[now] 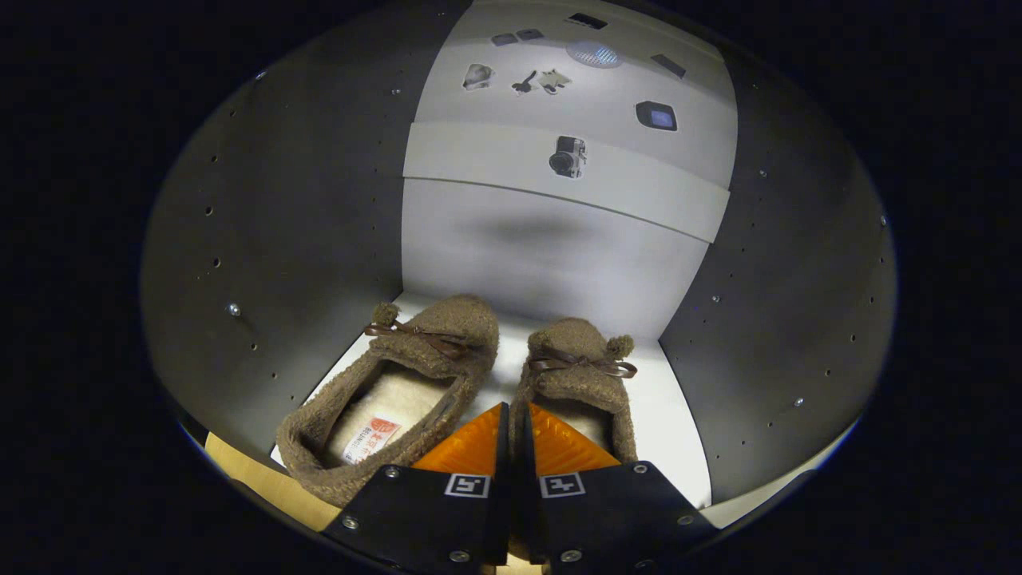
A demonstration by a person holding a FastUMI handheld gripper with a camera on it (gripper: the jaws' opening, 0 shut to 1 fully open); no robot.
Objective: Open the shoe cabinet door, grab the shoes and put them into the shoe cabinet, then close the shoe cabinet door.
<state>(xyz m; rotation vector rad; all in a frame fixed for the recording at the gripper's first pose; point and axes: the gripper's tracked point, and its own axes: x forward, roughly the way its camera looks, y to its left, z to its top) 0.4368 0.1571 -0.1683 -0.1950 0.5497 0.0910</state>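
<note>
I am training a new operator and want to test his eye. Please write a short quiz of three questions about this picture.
1. True or false: both slippers lie inside the shoe cabinet.
2. The gripper fingers are: A) wide open, B) nearly together, C) shut on a slipper.
3. Which thing decorates each slipper's toe?

Key: 1 true. 2 B, with the tips between the two slippers. 3 A dark brown bow.

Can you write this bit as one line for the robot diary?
fingers: shut, pinching both slippers' inner edges | slippers: on cabinet shelf | next: let go
</note>
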